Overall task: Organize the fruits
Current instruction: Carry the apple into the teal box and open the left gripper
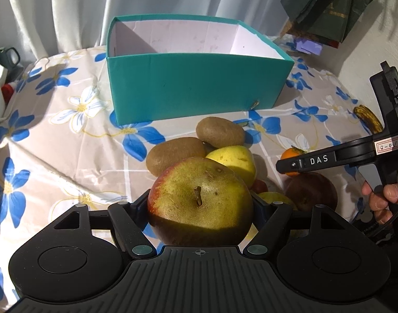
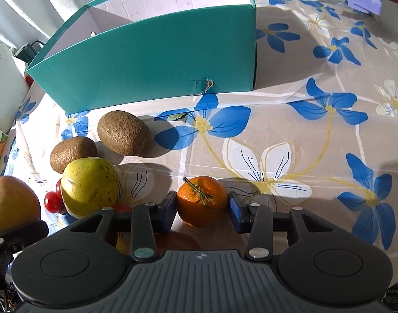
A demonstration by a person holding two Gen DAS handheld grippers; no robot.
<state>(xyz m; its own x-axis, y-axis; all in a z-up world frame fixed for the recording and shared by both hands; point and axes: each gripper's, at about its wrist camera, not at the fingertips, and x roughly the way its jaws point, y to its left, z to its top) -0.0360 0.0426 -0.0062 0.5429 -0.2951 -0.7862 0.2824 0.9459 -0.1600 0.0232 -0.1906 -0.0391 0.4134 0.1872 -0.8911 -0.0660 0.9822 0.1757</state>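
Observation:
A green-and-red apple (image 1: 199, 182) with its stem up sits between my left gripper's (image 1: 200, 203) pads, which press on both its sides; it hangs above the fruit pile. In the right wrist view the same apple (image 2: 11, 203) shows at the far left. My right gripper (image 2: 203, 200) points down at the tablecloth, its pads against the sides of a tangerine (image 2: 199, 198) that rests on the cloth. From the left wrist view, a right gripper finger (image 1: 290, 165) covers part of that tangerine (image 1: 290, 154). The teal box (image 1: 193, 86) stands open-topped behind the fruit.
Two kiwis (image 2: 123, 133) (image 2: 72, 154), a yellow pear (image 2: 88, 185) and cherry tomatoes (image 2: 53, 200) lie in front of the box (image 2: 146, 65). A dark red fruit (image 1: 311, 190) and a banana (image 1: 368, 120) lie at the right. A person's hand (image 1: 384, 195) holds the right gripper. Curtains hang behind.

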